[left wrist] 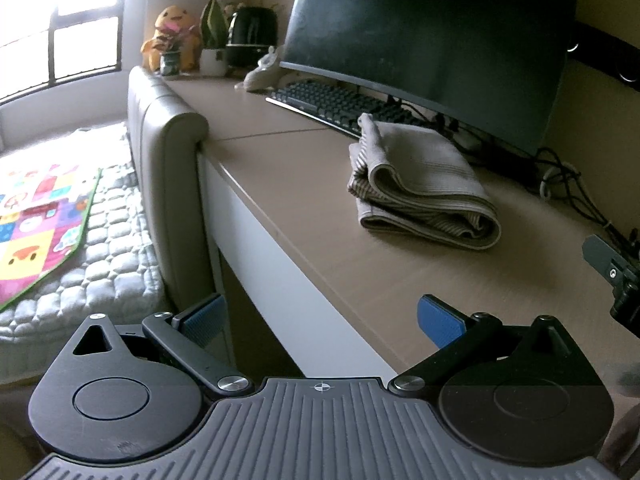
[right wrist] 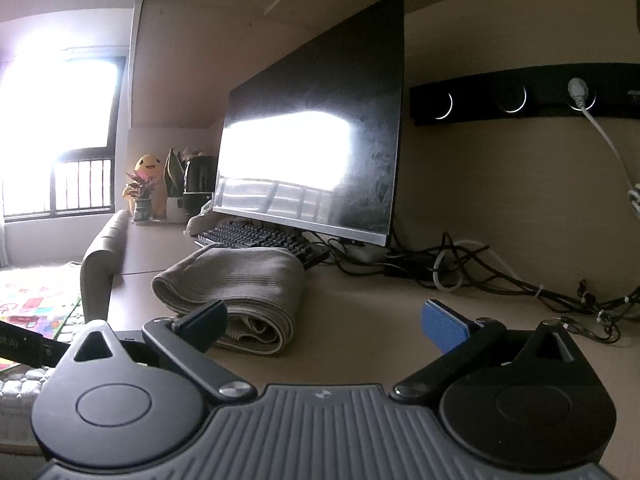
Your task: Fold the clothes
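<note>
lying folded on the wooden desk (left wrist: 312,208) is a beige ribbed garment (left wrist: 420,184), doubled over into a thick bundle, just in front of the black keyboard (left wrist: 328,102) and the dark monitor (left wrist: 432,40). the left gripper (left wrist: 320,320) is hanging near the desk's front edge with its jaws spread wide and nothing between them, well apart from the garment. the right gripper (right wrist: 324,322) is hovering over the desk with its jaws also spread wide and empty; its left finger sits in front of the garment's rolled end in the right wrist view, though contact cannot be told. a tangle of cables (right wrist: 500,276) is lying behind on the desk. a yellow plush toy (left wrist: 172,36) and potted plants (left wrist: 214,36) are standing at the far end, and a bed with a colourful mat (left wrist: 36,216) is sitting beside the desk.
</note>
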